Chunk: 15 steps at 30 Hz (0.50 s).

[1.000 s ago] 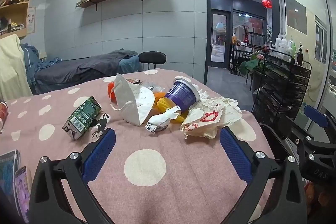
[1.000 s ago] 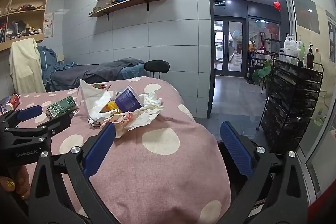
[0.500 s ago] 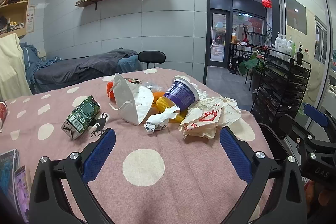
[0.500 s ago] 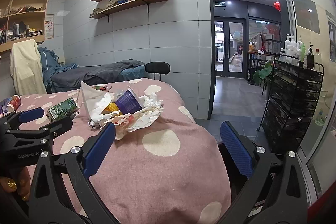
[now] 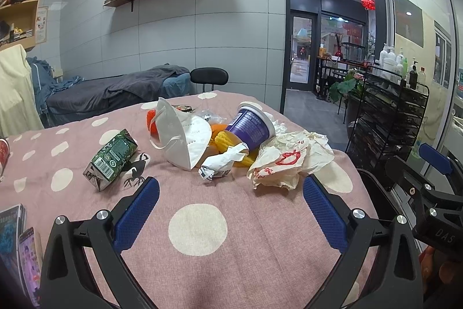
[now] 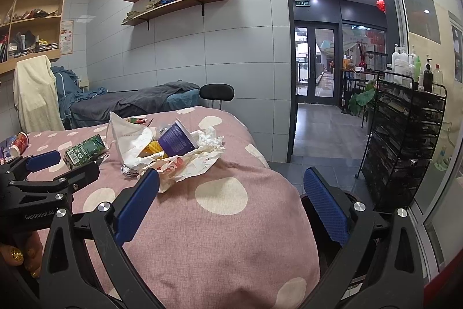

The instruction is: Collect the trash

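Note:
A pile of trash lies on the pink dotted tablecloth (image 5: pixel 199 225): a green carton (image 5: pixel 111 162), a white face mask (image 5: pixel 185 138), a purple cup (image 5: pixel 251 126) on its side, yellow wrappers (image 5: pixel 224 139), a crumpled white wrapper (image 5: pixel 222 164) and crumpled paper with red print (image 5: pixel 289 158). My left gripper (image 5: pixel 228 207) is open and empty, just short of the pile. My right gripper (image 6: pixel 228 199) is open and empty, to the right of the pile near the table's right edge. The pile also shows in the right wrist view: carton (image 6: pixel 84 151), mask (image 6: pixel 130 136), cup (image 6: pixel 176 139), paper (image 6: pixel 191 164).
A phone and booklets (image 5: pixel 17 245) lie at the table's near left. A red cup (image 6: pixel 18 142) lies at the far left. A black chair (image 5: pixel 209 77) stands behind the table, a bed (image 5: pixel 115 91) beyond it. A black wire rack (image 6: pixel 405 141) stands to the right.
Both grippers have shifted very slightly; the pile sits a touch lower left in the left wrist view. Nothing was taken hold of or let go.

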{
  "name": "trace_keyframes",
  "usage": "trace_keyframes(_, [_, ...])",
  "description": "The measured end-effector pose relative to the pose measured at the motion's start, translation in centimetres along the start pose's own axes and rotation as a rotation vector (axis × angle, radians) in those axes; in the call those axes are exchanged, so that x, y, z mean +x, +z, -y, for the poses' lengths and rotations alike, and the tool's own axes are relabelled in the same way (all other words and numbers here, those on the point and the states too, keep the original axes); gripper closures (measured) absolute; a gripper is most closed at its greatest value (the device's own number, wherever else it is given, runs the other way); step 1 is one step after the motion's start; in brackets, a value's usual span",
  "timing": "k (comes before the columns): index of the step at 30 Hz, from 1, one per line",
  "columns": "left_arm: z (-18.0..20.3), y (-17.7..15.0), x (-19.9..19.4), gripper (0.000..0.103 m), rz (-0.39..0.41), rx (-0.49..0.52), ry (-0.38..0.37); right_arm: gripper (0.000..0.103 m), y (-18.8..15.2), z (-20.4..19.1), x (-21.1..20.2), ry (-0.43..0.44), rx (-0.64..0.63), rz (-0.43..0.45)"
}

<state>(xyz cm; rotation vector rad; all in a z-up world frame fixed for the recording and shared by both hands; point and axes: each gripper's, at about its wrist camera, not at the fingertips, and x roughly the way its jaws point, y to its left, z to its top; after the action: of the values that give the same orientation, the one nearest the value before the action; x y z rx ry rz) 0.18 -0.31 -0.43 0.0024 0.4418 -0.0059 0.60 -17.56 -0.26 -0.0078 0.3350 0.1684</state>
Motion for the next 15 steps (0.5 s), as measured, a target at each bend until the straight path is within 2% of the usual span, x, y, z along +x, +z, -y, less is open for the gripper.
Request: trace_keyframes(15, [-0.38, -0.09, 0.21, 0.006, -0.006, -0.004, 0.000, 0.005, -0.06, 0.08, 0.13, 0.003, 0.007, -0.004])
